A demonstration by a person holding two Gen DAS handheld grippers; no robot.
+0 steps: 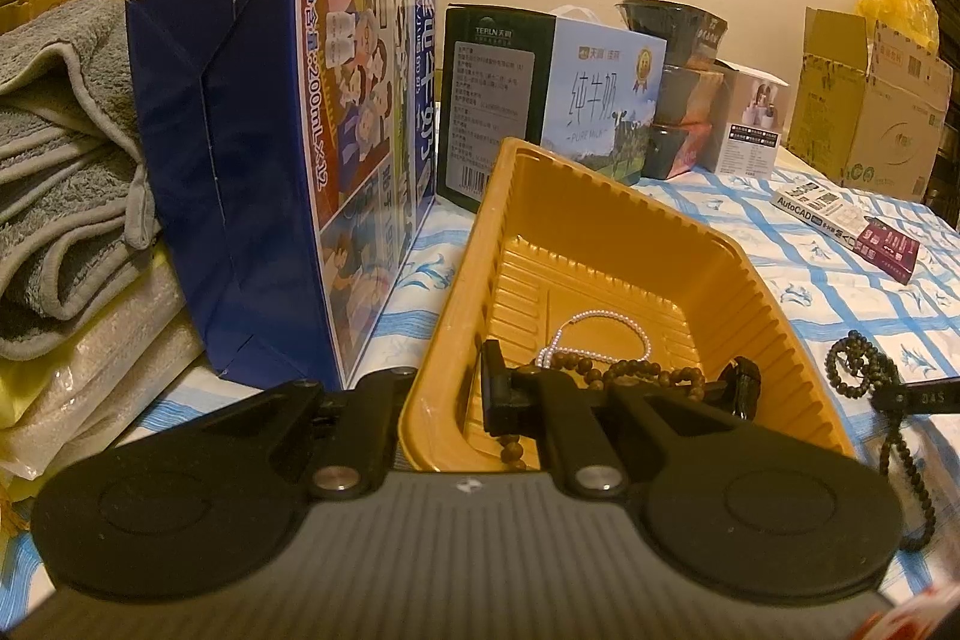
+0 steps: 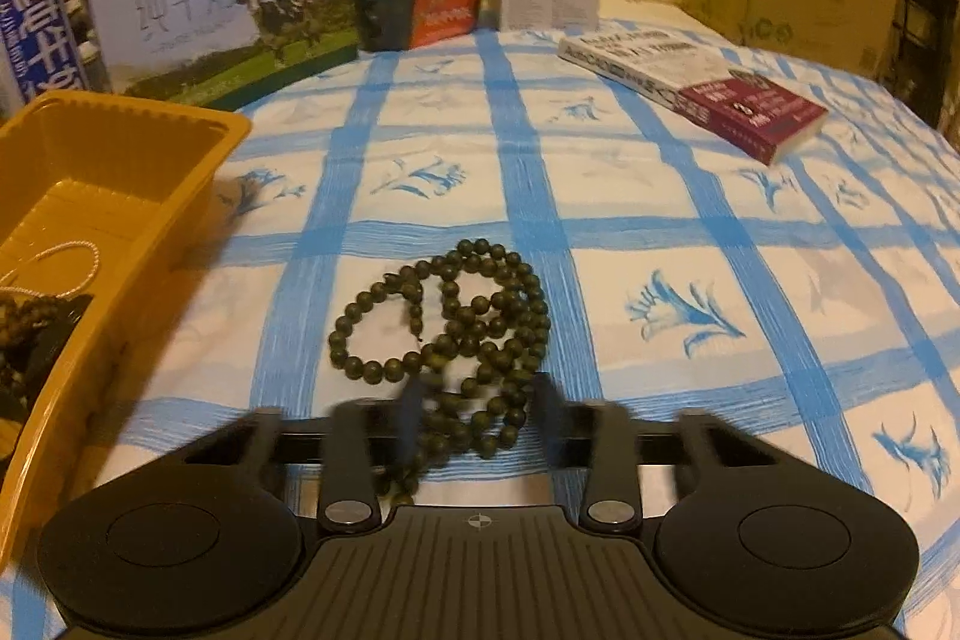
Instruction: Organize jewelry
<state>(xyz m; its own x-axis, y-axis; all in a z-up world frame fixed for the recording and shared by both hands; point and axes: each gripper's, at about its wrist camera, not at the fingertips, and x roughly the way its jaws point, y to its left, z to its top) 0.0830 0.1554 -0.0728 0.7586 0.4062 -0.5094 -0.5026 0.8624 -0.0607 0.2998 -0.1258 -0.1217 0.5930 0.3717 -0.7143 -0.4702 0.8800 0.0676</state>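
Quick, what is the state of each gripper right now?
Left gripper: closed, apparently on the yellow tray wall.
Right gripper: open, astride the dark bead string, not gripping it.

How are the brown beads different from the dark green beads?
The brown beads lie inside the yellow tray; the dark green beads lie outside it on the blue-checked cloth. The brown beads share the tray with a white pearl strand; the dark green beads lie alone, between the fingers of the right gripper. Both are long strings of round beads.
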